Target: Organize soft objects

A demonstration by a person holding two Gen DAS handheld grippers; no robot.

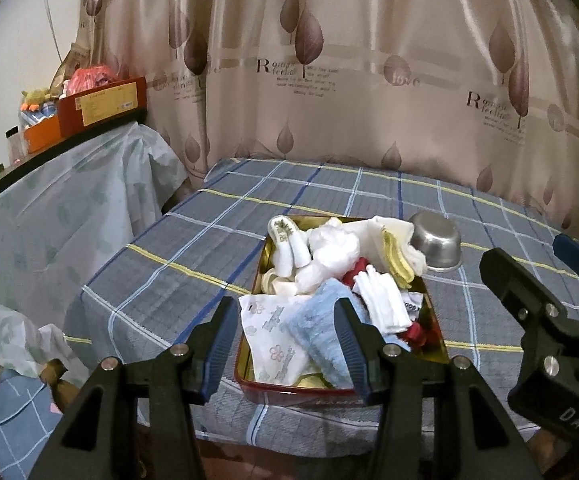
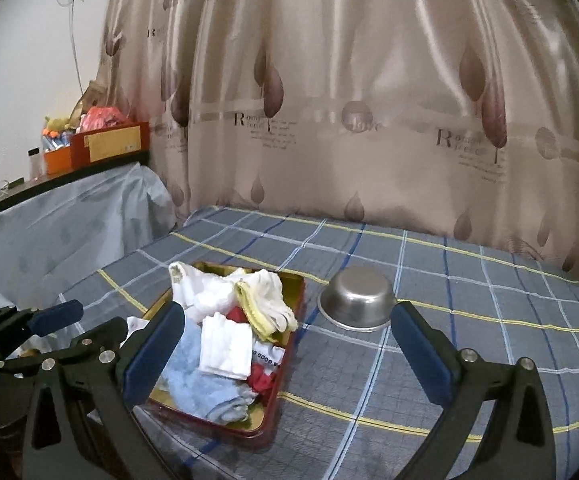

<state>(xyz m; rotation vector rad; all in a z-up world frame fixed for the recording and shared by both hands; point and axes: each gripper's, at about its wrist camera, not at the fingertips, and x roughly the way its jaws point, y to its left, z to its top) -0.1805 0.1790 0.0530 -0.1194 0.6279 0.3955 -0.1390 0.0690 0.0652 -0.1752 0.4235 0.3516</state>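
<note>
Both the left gripper (image 1: 285, 344) and right gripper (image 2: 289, 356) are held with fingers parted and empty above the red, gold-lined metal tray (image 2: 289, 368) of cloths.

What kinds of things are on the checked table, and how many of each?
Tin trays full of cloths: 1, the red tin tray
Metal bowls: 1, the steel bowl, upside down beside the tray
Total: 2
The soft things piled inside the tray overlap too much to count.

An upturned steel bowl (image 2: 356, 298) rests on checked cloth (image 2: 469, 320) before a leaf-print curtain (image 2: 349, 100).
</note>
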